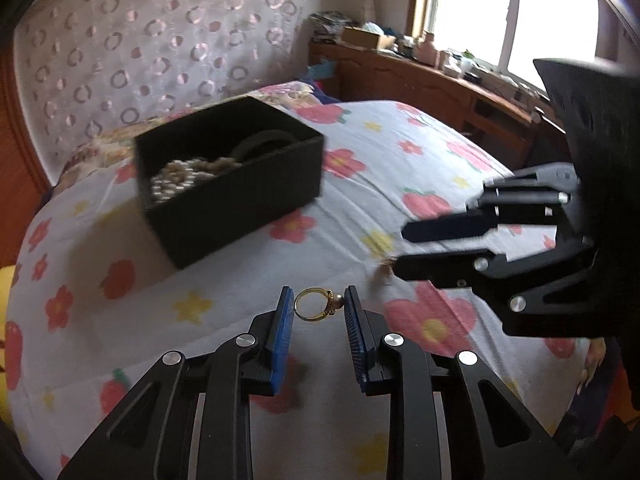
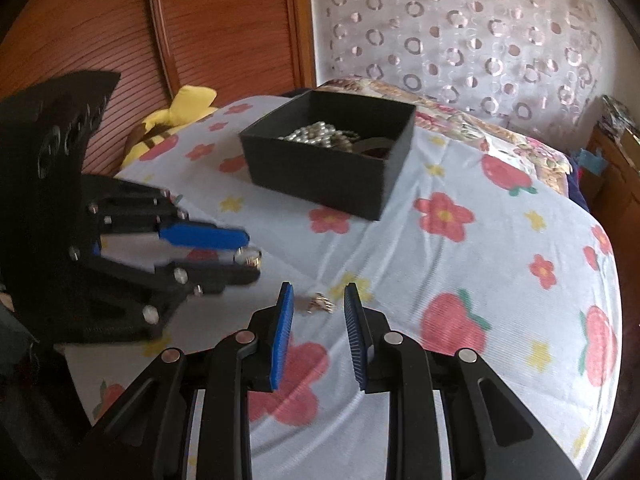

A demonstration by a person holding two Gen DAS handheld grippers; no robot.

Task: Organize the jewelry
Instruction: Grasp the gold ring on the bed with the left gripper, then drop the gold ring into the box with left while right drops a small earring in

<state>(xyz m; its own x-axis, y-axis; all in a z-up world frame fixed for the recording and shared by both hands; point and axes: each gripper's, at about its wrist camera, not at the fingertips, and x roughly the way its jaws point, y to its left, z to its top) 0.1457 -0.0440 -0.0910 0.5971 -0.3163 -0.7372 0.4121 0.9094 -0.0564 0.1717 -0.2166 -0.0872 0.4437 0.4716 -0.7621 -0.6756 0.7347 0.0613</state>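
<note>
Blue pads of the left gripper stand on either side of a gold ring with a small pearl, which lies on the flowered bed cover near its front edge; the pearl seems to touch one pad, but I cannot tell if the ring is really pinched. Just beside it, the right gripper has its jaws narrow around a small gold piece, perhaps an earring, and here the pads look apart from it. Further back on the bed stands the black box, already with a pearl necklace inside. I judge the picking step is in hand. Next, each gripper should close fully, lift, and carry its piece over the box rim.
</note>
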